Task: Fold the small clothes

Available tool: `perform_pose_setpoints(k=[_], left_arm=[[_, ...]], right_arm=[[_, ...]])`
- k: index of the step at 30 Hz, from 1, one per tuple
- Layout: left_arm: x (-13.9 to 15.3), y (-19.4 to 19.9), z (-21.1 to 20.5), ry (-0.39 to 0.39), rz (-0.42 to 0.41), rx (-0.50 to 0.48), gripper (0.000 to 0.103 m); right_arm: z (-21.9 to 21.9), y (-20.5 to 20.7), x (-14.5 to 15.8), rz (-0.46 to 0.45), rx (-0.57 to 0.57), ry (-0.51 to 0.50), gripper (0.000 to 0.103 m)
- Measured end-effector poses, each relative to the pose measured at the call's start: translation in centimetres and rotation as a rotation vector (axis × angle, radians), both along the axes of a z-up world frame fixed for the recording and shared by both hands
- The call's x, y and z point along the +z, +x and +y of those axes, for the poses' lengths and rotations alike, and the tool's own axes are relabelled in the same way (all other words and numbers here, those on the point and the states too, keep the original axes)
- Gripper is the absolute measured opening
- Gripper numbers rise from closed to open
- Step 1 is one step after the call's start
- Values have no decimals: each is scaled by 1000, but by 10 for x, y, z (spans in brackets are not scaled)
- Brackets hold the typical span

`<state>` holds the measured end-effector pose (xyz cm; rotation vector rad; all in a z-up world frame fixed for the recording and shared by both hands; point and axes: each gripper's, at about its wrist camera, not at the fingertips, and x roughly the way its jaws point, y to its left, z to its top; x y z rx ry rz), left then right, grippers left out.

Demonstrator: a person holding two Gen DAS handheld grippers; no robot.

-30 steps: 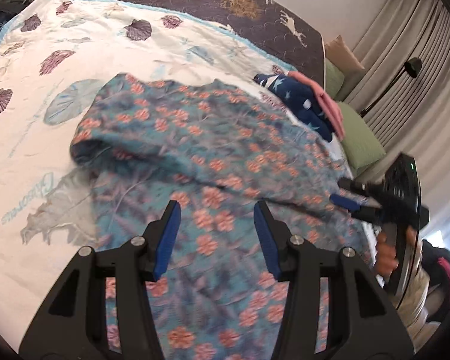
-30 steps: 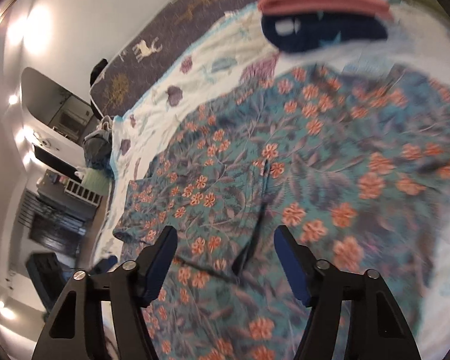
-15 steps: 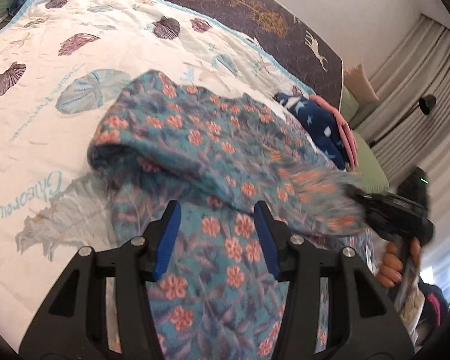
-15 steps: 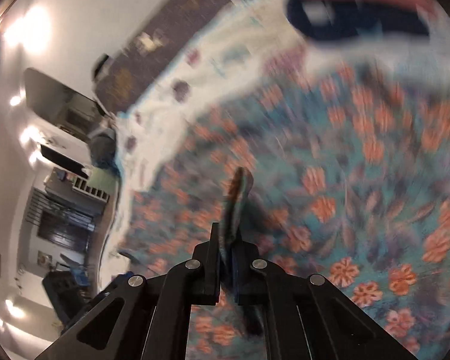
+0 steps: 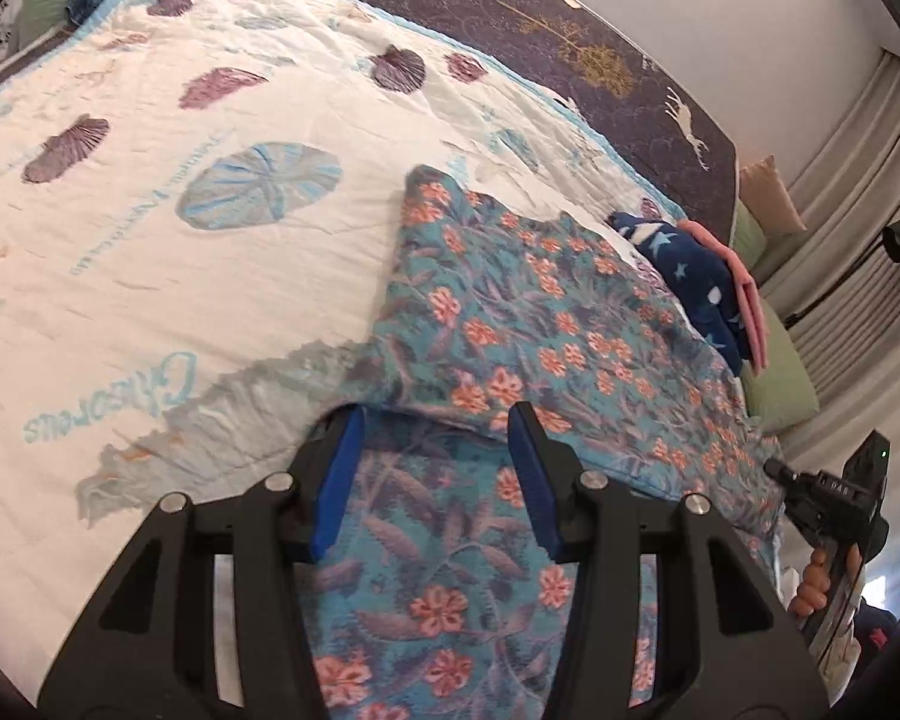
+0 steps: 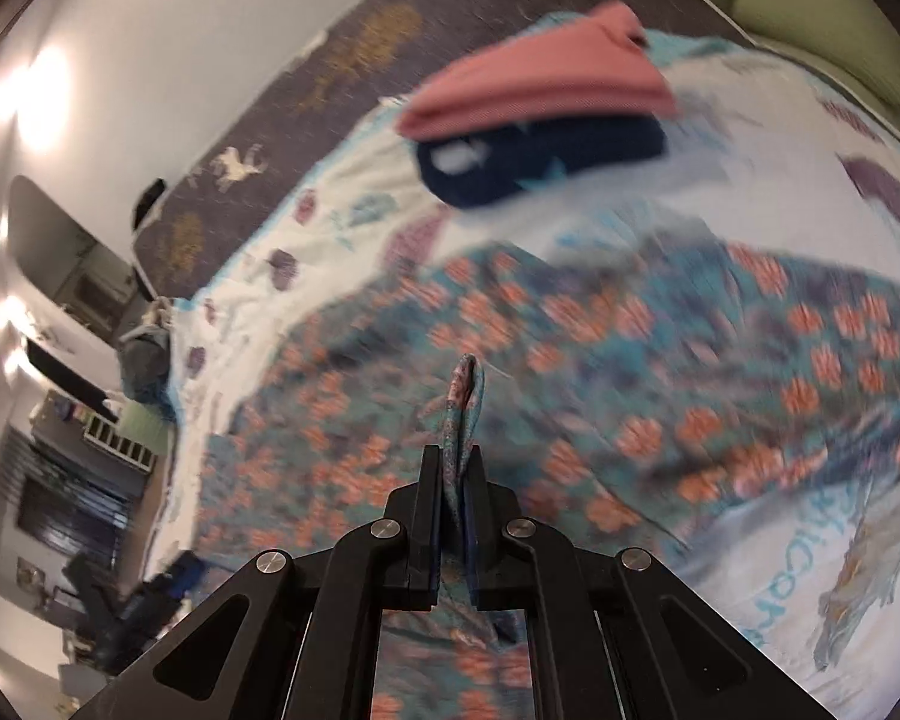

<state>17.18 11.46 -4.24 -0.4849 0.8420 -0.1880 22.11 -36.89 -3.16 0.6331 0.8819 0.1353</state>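
Note:
A teal garment [image 5: 510, 312] with orange flowers lies on the white shell-print blanket [image 5: 150, 240], its upper layer folded over the lower one. My left gripper [image 5: 433, 474] hovers open over the fold's near edge, nothing between its blue pads [image 5: 336, 480]. At the right edge of the left wrist view, a hand holds my right gripper [image 5: 777, 471] at the garment's right border. In the right wrist view the right gripper [image 6: 455, 462] is shut on a pinched fold of the garment [image 6: 630, 360], which sticks up between the jaws.
A folded stack, pink cloth [image 6: 540, 78] on a navy star-print one [image 6: 540, 162], sits on the blanket beyond the garment. Green pillows [image 5: 780, 384], curtains and a floor lamp [image 5: 897, 237] stand to the right. A dark deer-print bedspread [image 5: 510, 6] lies behind.
The right gripper went from open to shut on the garment's edge and drew it across. The garment's left end slid right. My left gripper came lower, nearer the fold.

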Motion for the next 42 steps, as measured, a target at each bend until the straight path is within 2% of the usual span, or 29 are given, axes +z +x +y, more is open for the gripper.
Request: perform_pose_setpoints(k=[3,5,10,13,15,18,19,21,23,25,26,27,28,30,32,34,36,37,39,42], left_arm=[[-2,-2,6,-10,6,17,51],[-3,-3,8,-6,10,22,51],[13,-16,9,-4,-6,35,51],[31,-23,0,-55,-40,-4,51],[48,-27,-17,-44,-84,-69,51],[60,-23,-45,3,-124,-157,51],[61,-18,-55,26,-127,-175,51],[57,-7,-65,25,-123,-196,51],[47,11,-72,15,-89,-200,51],[32,25,-77,28,-36,-186,51],[23,31,-78,41,-1,-169,51],[15,34,-78,44,27,-159,51],[7,35,-77,37,51,-153,51],[0,31,-73,23,44,-151,51],[0,28,-72,33,32,-157,51],[1,27,-73,45,31,-156,51],[2,26,-77,70,24,-160,51],[2,24,-79,86,19,-163,51],[3,23,-82,115,8,-169,51],[3,24,-84,133,6,-169,53]], right_arm=[[-11,0,-15,37,-23,24,8],[-17,-2,-20,79,-64,-19,10],[-28,-22,-10,56,-114,-32,13],[-15,-35,9,-7,-68,-55,13],[2,-40,15,-20,12,-59,15],[15,-48,14,-3,73,-62,42],[18,-51,12,2,78,-61,55],[18,-54,7,13,48,-87,59],[11,-53,-3,56,-2,-86,59],[7,-48,-13,67,12,-2,56],[6,-45,-17,71,21,35,28],[7,-41,-18,76,26,51,9],[8,-40,-19,88,39,70,9],[7,-47,-11,39,44,130,9],[2,-58,3,-3,30,118,9],[-3,-57,1,32,14,90,12],[-7,-55,-19,157,-32,-24,12],[-12,-58,-25,159,-43,-17,12],[-24,-71,-24,107,-50,61,14],[-59,-97,-11,41,-168,20,29]])
